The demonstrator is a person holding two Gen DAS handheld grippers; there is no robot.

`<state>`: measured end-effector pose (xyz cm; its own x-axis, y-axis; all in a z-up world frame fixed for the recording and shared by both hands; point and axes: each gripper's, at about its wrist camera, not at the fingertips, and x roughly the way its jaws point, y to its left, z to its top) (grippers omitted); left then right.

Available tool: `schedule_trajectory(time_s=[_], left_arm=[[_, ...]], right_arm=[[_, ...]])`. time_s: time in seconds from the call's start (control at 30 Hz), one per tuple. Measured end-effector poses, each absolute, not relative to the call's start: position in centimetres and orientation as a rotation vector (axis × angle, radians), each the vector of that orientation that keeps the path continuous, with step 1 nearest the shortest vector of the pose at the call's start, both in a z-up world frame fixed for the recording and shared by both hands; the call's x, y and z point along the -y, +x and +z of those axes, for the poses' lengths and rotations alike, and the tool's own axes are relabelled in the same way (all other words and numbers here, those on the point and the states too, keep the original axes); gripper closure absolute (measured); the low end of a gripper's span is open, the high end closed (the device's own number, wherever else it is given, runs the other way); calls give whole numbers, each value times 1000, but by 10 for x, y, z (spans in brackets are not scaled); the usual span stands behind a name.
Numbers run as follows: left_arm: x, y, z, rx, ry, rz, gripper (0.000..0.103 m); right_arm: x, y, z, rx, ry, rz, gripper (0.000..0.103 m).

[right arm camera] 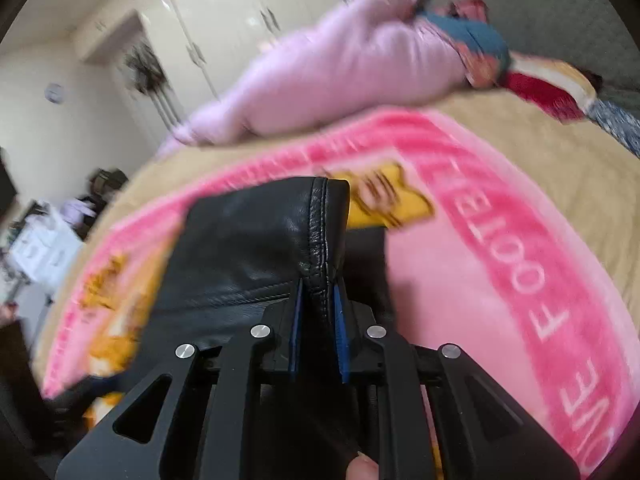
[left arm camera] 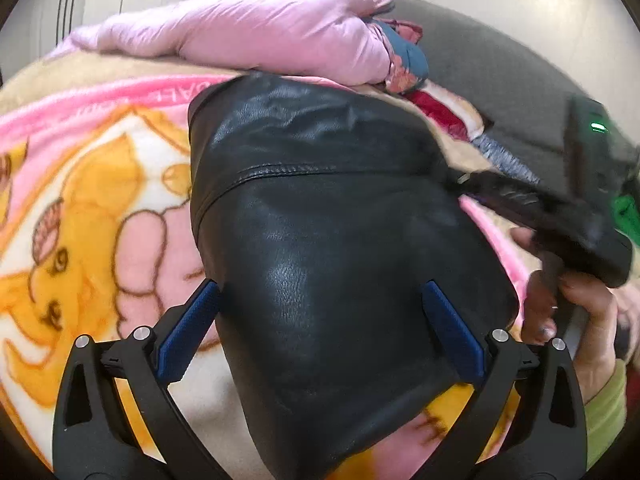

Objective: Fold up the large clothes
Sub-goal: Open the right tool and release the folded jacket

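A black leather jacket (left arm camera: pixel 320 208) lies on a pink cartoon blanket (left arm camera: pixel 100 184) on the bed. My left gripper (left arm camera: pixel 320 292) is open, its blue pads on either side of the jacket's near part, just above it. My right gripper (right arm camera: pixel 318 292) is shut on a stitched edge of the black leather jacket (right arm camera: pixel 260 248), which stands up from the blanket (right arm camera: pixel 500 260). In the left wrist view the right gripper (left arm camera: pixel 464 178) comes in from the right, held by a hand, at the jacket's right edge.
A pink puffy jacket (left arm camera: pixel 260 28) lies across the far side of the bed, with folded colourful clothes (left arm camera: pixel 408 56) beside it. A grey headboard (left arm camera: pixel 500 64) is behind. White wardrobes (right arm camera: pixel 224 12) and clutter stand at the left.
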<state>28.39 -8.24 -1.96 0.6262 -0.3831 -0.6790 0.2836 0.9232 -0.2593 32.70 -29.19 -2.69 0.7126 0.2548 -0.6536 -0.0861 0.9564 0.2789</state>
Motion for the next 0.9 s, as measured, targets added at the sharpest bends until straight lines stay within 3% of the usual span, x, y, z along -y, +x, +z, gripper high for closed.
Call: schedule_trajectory(time_s=[0.07,0.3,0.37,0.57,0.9], left_arm=[[85,284,-20,-806,-116,-386,8],[82,282,-16,-817,-117,-370,8],[79,280,-14,-817,-118,-370,8],[79,267,0,-789,-95,-377,8],[66,241,17,-757,-104,-368,8]], right_arm=[[294,336,-44,-818,226,155,78],[305,316,-34,-774,274,141,59],[306,301,-28,-749,282,152,39],[310,261,-3,-665,295,129,15],[307,198,19,-566,358,148,7]])
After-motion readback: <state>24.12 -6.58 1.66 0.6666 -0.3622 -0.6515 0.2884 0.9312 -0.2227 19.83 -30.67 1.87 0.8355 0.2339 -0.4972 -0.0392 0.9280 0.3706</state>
